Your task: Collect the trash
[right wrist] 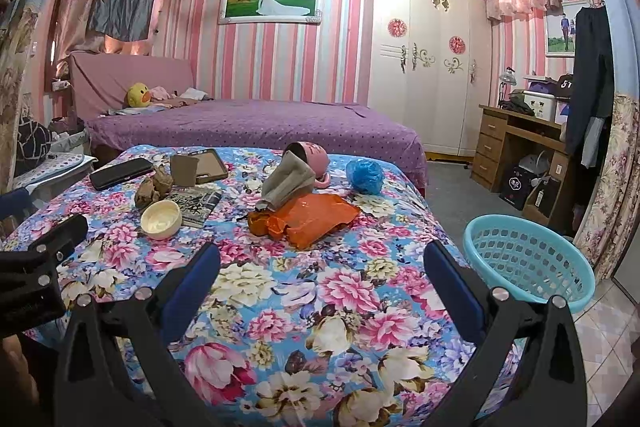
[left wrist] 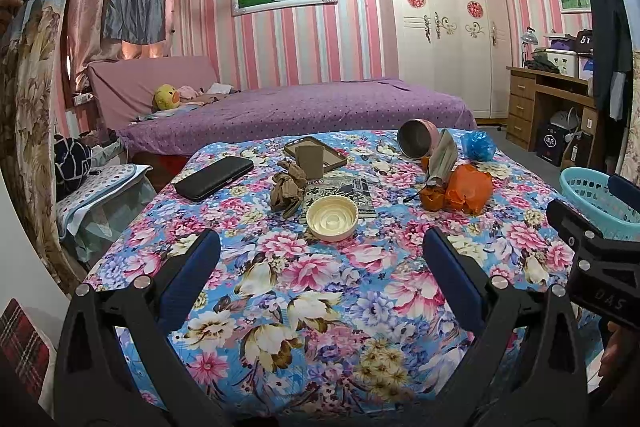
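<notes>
Left gripper [left wrist: 320,259]: jaws spread wide, empty, above the near floral tablecloth [left wrist: 320,307].
Right gripper [right wrist: 320,267]: spread wide too, holding nothing.
Cream bowl [left wrist: 332,218]: just beyond the left fingertips.
Crumpled brown paper [left wrist: 287,189]: behind the bowl, to its left.
Orange plastic bag [right wrist: 310,217]: ahead of the right gripper, mid-table.
Blue crumpled bag [right wrist: 365,177]: farther back, beside the tipped pink mug [right wrist: 308,157].
Turquoise basket [right wrist: 528,261]: off the table's right edge, near the right gripper.

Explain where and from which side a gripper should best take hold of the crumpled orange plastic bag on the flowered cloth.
Probably the bunched, raised end of the orange bag, nearest the right gripper. Its folds stand up off the cloth, giving the open fingers something to close on. Come from the near side, low and slightly above; the flat far end offers little to pinch.
</notes>
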Demonstrator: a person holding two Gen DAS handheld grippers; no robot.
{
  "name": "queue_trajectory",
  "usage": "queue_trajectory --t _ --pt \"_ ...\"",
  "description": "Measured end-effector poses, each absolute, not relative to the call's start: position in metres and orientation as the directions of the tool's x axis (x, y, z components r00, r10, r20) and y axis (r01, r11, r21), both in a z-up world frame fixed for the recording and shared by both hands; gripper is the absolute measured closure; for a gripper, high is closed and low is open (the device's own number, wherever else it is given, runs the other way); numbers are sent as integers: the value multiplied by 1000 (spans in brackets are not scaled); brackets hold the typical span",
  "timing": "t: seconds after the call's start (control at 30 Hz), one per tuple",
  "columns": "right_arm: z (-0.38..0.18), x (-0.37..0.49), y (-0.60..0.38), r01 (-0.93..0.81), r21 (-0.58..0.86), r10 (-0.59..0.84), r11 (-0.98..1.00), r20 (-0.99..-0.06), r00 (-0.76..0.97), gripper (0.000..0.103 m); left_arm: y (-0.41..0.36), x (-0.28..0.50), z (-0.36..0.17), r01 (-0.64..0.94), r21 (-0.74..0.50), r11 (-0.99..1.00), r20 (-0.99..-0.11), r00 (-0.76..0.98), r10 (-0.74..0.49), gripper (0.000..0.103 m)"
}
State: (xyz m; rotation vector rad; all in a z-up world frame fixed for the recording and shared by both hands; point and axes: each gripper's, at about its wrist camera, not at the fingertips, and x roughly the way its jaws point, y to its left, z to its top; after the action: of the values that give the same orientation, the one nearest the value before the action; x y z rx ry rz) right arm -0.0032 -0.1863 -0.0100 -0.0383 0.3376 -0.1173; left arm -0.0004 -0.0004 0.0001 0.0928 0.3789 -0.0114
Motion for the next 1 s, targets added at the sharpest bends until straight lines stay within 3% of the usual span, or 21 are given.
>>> queue_trajectory --t 1.0 --pt "-10 -3 -186 109 -58 -122 992 -326 937 4 0 -1 0 28 87 996 -367 930 6 5"
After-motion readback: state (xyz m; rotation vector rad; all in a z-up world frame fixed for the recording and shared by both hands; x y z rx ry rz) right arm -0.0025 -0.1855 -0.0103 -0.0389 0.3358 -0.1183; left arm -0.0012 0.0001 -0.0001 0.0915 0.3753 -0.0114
